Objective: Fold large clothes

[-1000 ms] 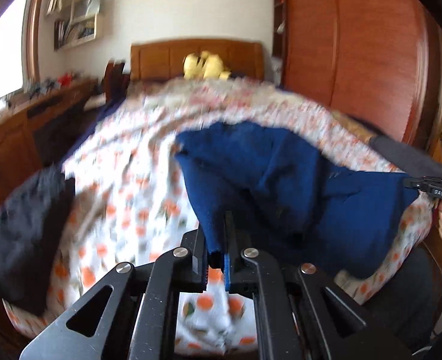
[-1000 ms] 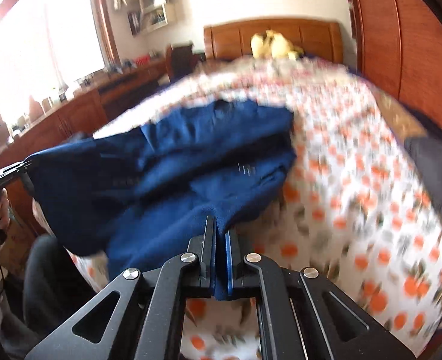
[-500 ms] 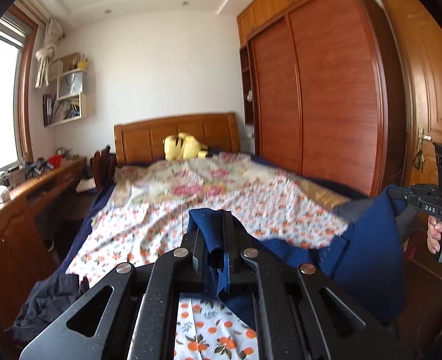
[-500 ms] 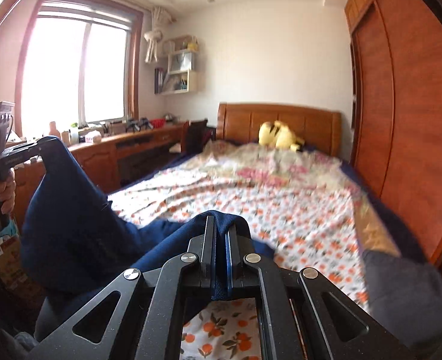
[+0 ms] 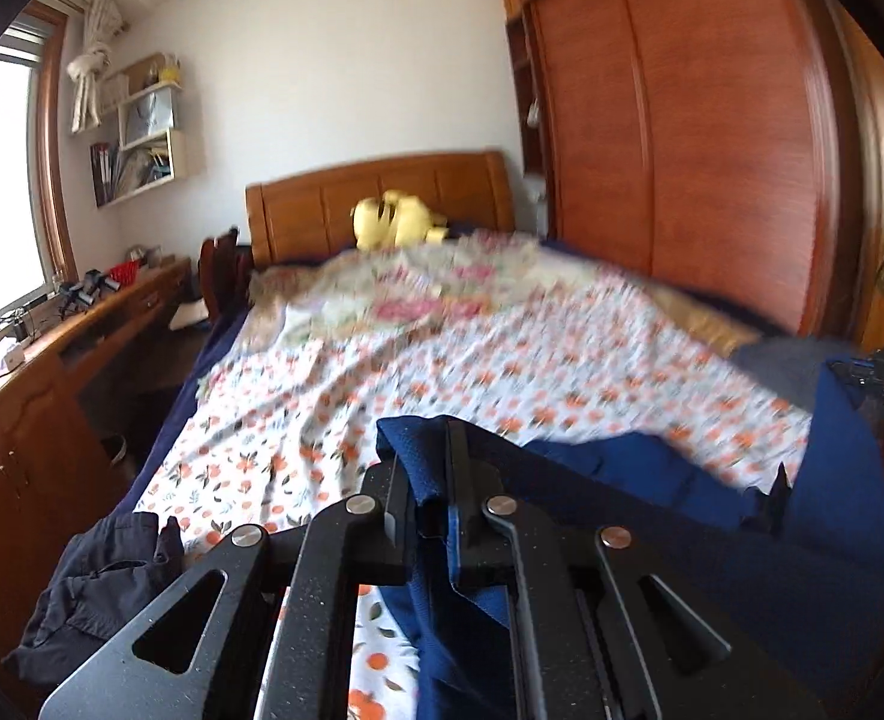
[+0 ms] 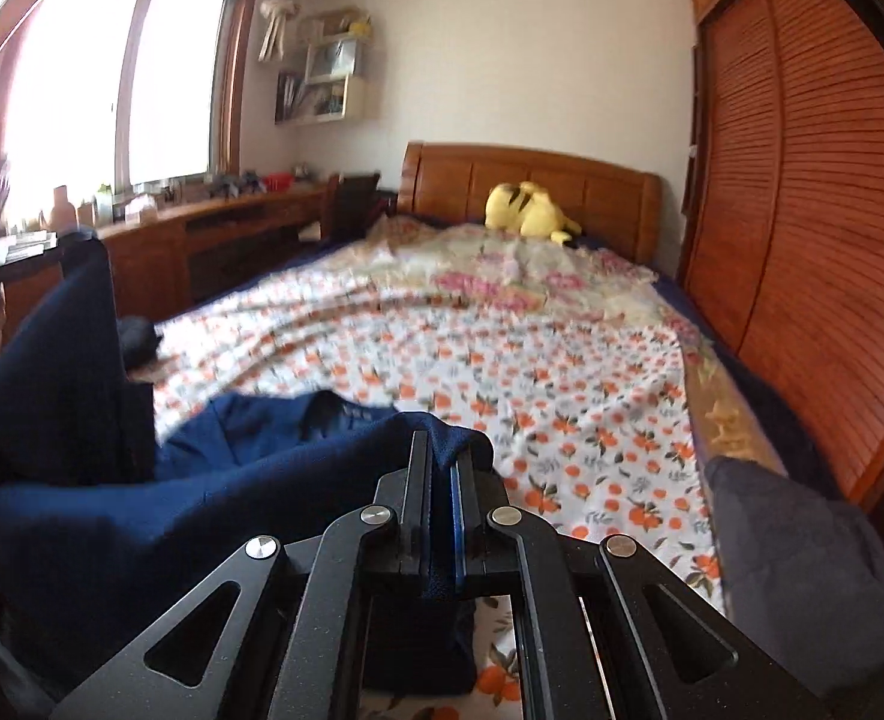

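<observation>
Fingers of left gripper (image 5: 427, 480) and right gripper (image 6: 445, 468) both clamped on blue garment (image 6: 112, 516), cloth apparently slung between them above flowered bedspread (image 6: 502, 372), view blurred.

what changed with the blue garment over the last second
A second ago the blue garment lay spread across the bed. Both grippers lifted it and drew it back toward the foot of the bed, so it now hangs between them. Unchanged: left gripper and right gripper are shut on its edge as before; the black clothes, grey garment and yellow plush did not move.
</observation>
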